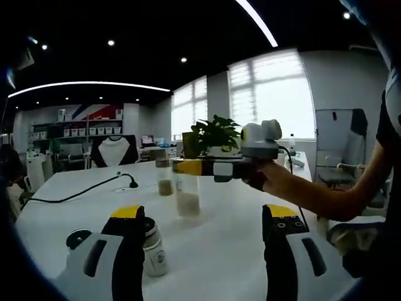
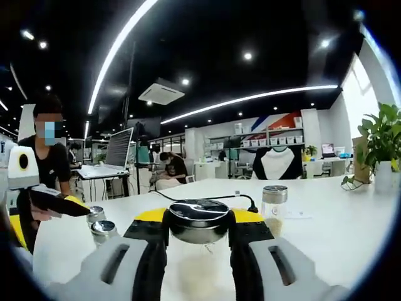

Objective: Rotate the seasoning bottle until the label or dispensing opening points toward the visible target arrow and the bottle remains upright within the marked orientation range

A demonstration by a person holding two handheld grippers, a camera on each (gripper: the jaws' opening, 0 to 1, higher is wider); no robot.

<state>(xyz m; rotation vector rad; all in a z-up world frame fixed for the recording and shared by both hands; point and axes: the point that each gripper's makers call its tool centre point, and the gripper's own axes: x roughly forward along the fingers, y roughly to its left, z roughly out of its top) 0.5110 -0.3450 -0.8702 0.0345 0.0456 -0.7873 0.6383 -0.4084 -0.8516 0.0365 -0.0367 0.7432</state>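
White table (image 2: 351,238); right gripper (image 2: 199,233) clamps seasoning bottle (image 2: 198,221).

Right gripper (image 1: 182,167) clamps an upright seasoning bottle (image 1: 187,195) on the white table (image 1: 232,244).

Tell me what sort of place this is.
Most likely an open-plan office or lab. A long white table holds seasoning bottles, a person works at a laptop on a nearby desk, and shelves of storage boxes line the back wall by a potted plant.
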